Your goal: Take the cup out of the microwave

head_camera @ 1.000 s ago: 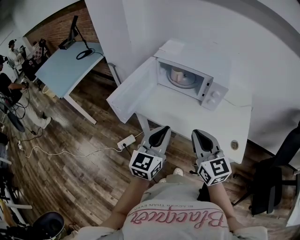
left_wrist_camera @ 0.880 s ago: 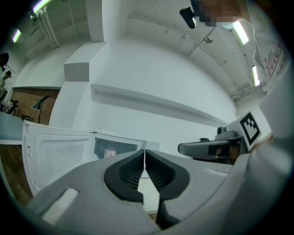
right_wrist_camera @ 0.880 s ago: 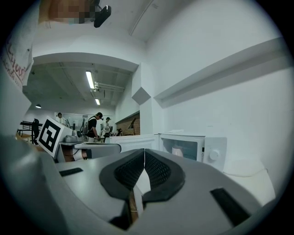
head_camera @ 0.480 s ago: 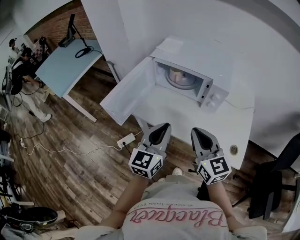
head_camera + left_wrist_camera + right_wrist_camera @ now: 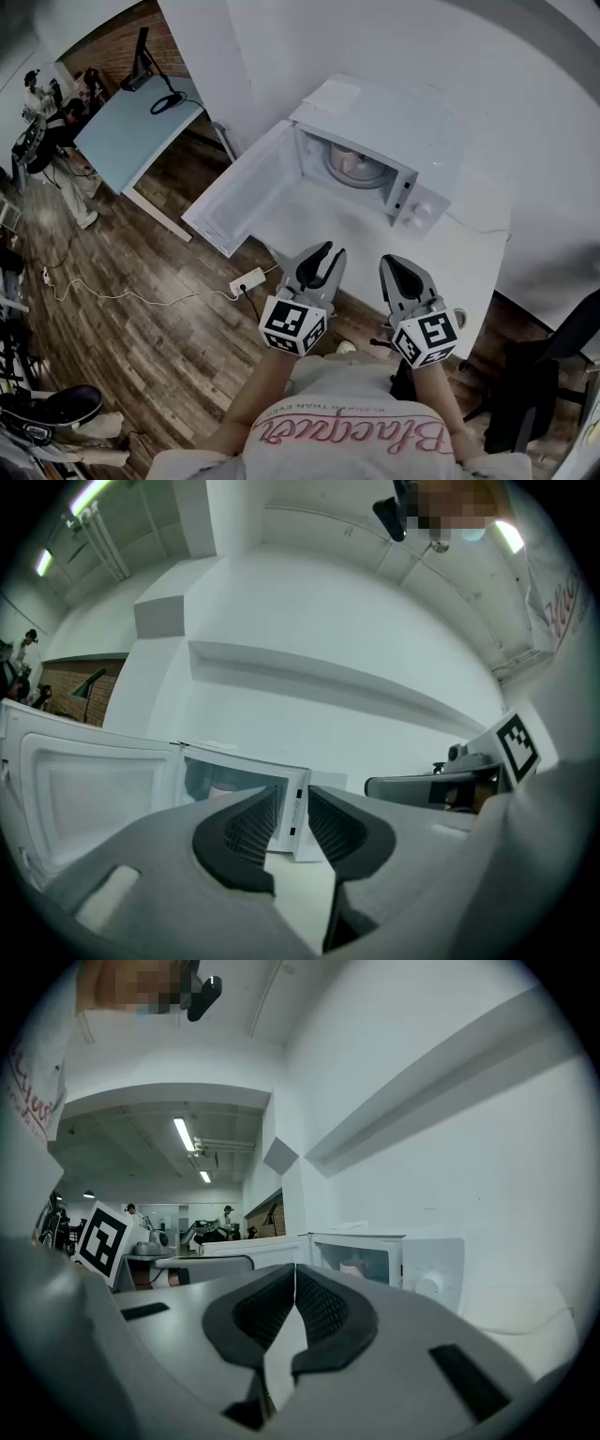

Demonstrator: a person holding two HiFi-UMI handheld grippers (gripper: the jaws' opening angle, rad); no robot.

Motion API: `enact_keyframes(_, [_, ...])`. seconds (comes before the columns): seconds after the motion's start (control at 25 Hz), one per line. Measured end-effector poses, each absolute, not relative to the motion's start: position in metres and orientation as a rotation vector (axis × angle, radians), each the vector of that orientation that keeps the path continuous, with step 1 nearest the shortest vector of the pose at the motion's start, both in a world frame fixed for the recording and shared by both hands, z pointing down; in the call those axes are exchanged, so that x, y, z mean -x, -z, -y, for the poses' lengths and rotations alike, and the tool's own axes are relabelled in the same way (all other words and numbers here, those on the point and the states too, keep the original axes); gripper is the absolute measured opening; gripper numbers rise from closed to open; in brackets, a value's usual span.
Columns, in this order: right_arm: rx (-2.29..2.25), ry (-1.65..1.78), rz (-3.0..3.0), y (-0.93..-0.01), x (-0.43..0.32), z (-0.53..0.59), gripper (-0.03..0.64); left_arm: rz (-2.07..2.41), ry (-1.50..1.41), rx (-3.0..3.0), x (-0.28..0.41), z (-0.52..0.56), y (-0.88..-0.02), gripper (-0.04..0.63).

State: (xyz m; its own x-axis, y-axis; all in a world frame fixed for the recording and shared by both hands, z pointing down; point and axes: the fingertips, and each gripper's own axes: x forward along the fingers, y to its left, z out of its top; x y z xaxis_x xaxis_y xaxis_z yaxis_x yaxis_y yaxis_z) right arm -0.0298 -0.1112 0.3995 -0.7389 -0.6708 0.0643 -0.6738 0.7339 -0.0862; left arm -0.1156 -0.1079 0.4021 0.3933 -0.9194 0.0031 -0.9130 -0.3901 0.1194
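Wood floor (image 5: 141, 337) spreads under the person, who holds two grippers level at the near edge of one white table (image 5: 422, 253). The left gripper (image 5: 324, 251) is empty and its jaws are opening, with a clear gap between the pads. The right gripper (image 5: 390, 263) is clenched, pads touching, with nothing between them. Beyond them on the table stands one microwave (image 5: 412, 141), its door (image 5: 239, 192) swung wide to the left. One cup (image 5: 356, 164) sits inside on the turntable, untouched and well apart from both grippers. Farther off at the left is one blue desk (image 5: 131, 131), with people beside it too small to count.

A second ago the left jaws were together. Both grippers have since come closer to the table and the microwave.
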Motion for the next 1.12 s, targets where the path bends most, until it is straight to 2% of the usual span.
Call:
enact_keyframes(0.12, [-1.118, -0.173, 2.911, -0.401, 0.025, 0.121, 0.012, 1.672, 0.067, -2.543, 0.108, 0.114, -0.406, 0.115])
enact_keyframes(1.12, [-1.135, -0.228, 2.882, -0.418, 0.026, 0.151, 0.012, 1.651, -0.025, -2.581, 0.113, 0.153, -0.418, 0.114])
